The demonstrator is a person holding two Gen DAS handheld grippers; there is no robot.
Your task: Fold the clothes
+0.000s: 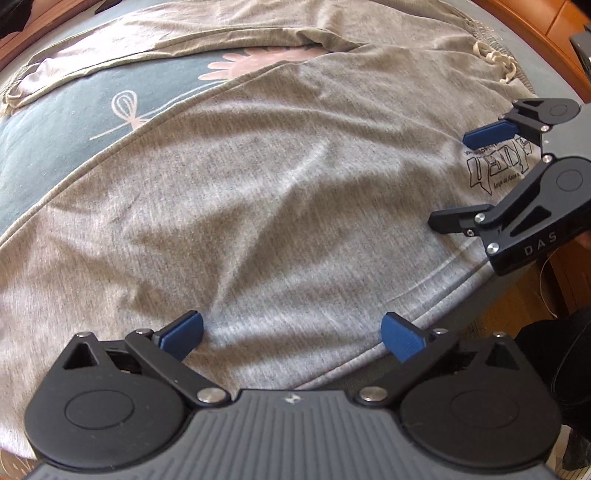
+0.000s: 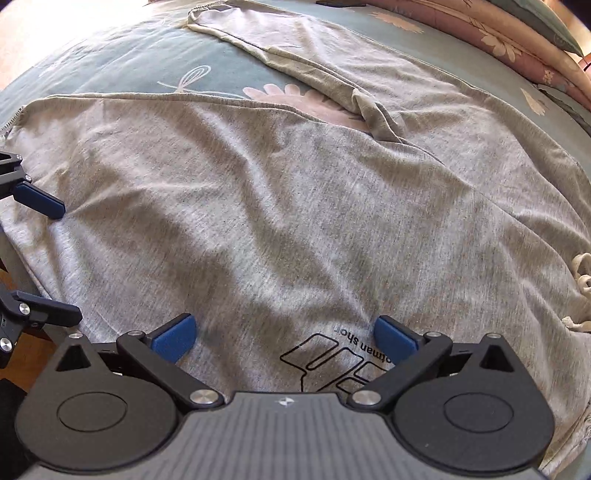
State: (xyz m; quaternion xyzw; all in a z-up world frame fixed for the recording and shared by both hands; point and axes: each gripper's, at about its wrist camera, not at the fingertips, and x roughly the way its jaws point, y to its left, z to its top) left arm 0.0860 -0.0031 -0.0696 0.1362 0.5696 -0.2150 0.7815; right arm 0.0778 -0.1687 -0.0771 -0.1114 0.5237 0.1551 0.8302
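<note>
Grey drawstring trousers (image 1: pixel 258 184) lie spread flat on the bed, one leg stretching away at the back. My left gripper (image 1: pixel 291 332) hovers open over the near hem edge, nothing between its blue pads. To its right my right gripper (image 1: pixel 458 177) stands open above the black printed logo (image 1: pixel 495 166). In the right wrist view the trousers (image 2: pixel 295 203) fill the frame. There the right gripper (image 2: pixel 284 336) is open just over the logo (image 2: pixel 332 362), and the left gripper (image 2: pixel 62 258) shows open at the left edge.
A blue-green sheet with pink flowers (image 1: pixel 74 122) covers the bed. The white drawstring (image 1: pixel 495 59) lies bunched at the waistband. Pink floral bedding (image 2: pixel 480 29) is piled at the far right. A wooden surround (image 1: pixel 554 22) and floor (image 1: pixel 517 295) border the bed edge.
</note>
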